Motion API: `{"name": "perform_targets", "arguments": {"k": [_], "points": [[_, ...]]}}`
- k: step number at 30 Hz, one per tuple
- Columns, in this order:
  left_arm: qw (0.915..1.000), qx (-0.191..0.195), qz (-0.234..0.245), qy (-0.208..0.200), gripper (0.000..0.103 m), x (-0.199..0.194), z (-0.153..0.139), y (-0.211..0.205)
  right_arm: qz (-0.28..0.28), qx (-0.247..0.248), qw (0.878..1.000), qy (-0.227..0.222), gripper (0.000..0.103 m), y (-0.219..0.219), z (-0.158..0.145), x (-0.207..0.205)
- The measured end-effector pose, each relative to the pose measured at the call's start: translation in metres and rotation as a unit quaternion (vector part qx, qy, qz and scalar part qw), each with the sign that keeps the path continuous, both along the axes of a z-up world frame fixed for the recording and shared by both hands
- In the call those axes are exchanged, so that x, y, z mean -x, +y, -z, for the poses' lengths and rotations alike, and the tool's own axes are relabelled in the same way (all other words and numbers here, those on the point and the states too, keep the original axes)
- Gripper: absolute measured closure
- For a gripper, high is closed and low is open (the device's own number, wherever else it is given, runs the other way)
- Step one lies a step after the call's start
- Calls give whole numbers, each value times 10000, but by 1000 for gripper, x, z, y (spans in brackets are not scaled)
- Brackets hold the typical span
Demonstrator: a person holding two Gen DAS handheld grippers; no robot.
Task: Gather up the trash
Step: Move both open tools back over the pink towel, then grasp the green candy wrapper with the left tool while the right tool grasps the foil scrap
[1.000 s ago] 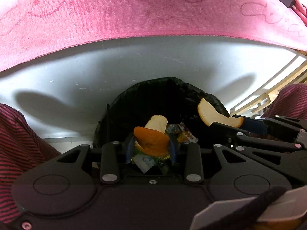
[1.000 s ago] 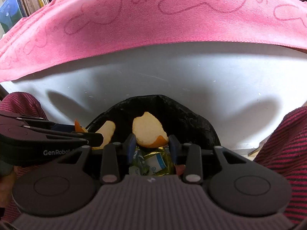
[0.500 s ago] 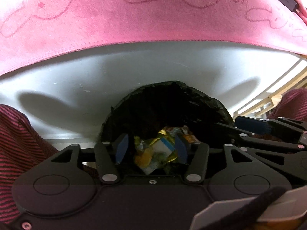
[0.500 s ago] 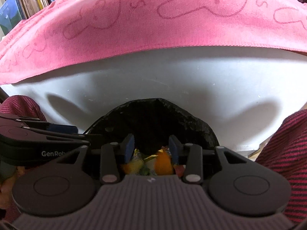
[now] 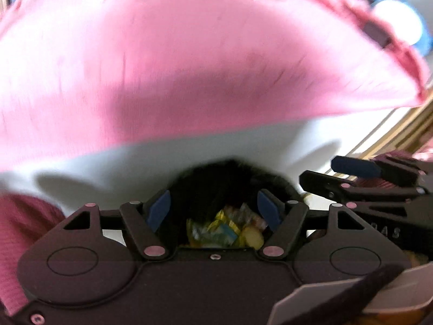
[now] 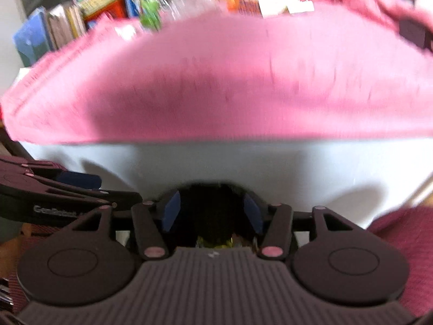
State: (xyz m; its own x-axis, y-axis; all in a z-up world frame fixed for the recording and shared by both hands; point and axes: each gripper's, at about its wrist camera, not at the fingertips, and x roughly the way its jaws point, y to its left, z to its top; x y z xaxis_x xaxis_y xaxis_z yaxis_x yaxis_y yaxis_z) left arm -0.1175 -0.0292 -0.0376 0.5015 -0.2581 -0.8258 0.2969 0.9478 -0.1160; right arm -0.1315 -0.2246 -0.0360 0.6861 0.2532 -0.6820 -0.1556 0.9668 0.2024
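Both frames are blurred by motion. The left gripper (image 5: 213,205) hangs over a black bin bag (image 5: 216,178), its jaws opening with nothing between the blue pads (image 5: 159,210). Below that gap, in the bag, lies the trash (image 5: 224,230): yellow and pale wrappers and a yellowish piece of peel. The right gripper (image 6: 213,212) is just beside it, also over the bag (image 6: 213,211), jaws opening and empty; only a sliver of yellow trash (image 6: 213,241) shows past its body. In the left view the right gripper (image 5: 360,178) reaches in from the right edge; in the right view the left gripper (image 6: 81,189) comes in from the left. The bag sits below the near edge of a white worktop (image 6: 243,162) covered by a pink cloth (image 6: 230,81). Books (image 6: 81,8) stand behind its far edge. Dark red fabric (image 5: 24,230) shows at the sides.
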Motion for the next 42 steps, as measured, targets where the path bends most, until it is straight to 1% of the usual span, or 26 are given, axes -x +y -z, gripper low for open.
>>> {"name": "perform_targets", "arguments": {"k": [3, 5, 6, 7, 10, 11, 14, 17, 20, 23, 27, 31, 35, 38, 39, 41, 42], "points": [[9985, 356, 147, -380, 26, 1, -32, 8, -101, 28, 9990, -436, 28, -8, -29, -1], [9963, 587, 100, -622, 23, -2, -52, 15, -84, 52, 9975, -706, 24, -16, -46, -7], [9951, 653, 42, -747, 20, -5, -61, 18, -54, 77, 9964, -846, 23, -20, -51, -12], [9933, 703, -30, -912, 18, -8, -68, 21, -6, 139, 9951, -981, 20, -23, -56, -17], [9888, 676, -292, -1298, 15, -24, -85, 28, 119, 332, 9904, -1339, 12, -30, -69, -35], [9869, 646, -432, -1412, 14, -32, -89, 30, 156, 341, 9892, -1416, 8, -34, -73, -44], [9805, 568, -765, -1721, 13, -59, -94, 34, 171, 286, 9865, -1603, 3, -40, -78, -70], [9753, 426, -1093, -1871, 13, -96, -96, 39, 343, 392, 9840, -1703, 2, -46, -78, -101], [9715, 419, -1328, -1918, 13, -130, -95, 44, 655, 647, 9799, -1769, 2, -54, -74, -130], [9683, 482, -1543, -1904, 13, -165, -89, 46, 984, 860, 9768, -1697, 2, -67, -69, -160], [9654, 594, -1903, -1683, 13, -216, -77, 51, 1349, 968, 9741, -1532, 3, -86, -64, -203], [9641, 606, -2077, -1540, 14, -255, -64, 52, 1314, 923, 9785, -1292, 5, -99, -57, -243], [9605, 645, -2294, -1437, 16, -282, -51, 54, 1271, 716, 9848, -947, 6, -104, -48, -278], [9568, 808, -2465, -1317, 22, -298, -44, 57, 1416, 466, 9860, -745, 9, -107, -42, -301], [9561, 855, -2497, -1273, 26, -301, -41, 58, 1457, 376, 9862, -686, 10, -108, -40, -306], [9560, 904, -2521, -1194, 31, -306, -36, 59, 1514, 236, 9867, -548, 15, -109, -36, -317], [9562, 841, -2506, -1258, 39, -307, -35, 57, 1504, 182, 9874, -463, 17, -109, -34, -322]]}}
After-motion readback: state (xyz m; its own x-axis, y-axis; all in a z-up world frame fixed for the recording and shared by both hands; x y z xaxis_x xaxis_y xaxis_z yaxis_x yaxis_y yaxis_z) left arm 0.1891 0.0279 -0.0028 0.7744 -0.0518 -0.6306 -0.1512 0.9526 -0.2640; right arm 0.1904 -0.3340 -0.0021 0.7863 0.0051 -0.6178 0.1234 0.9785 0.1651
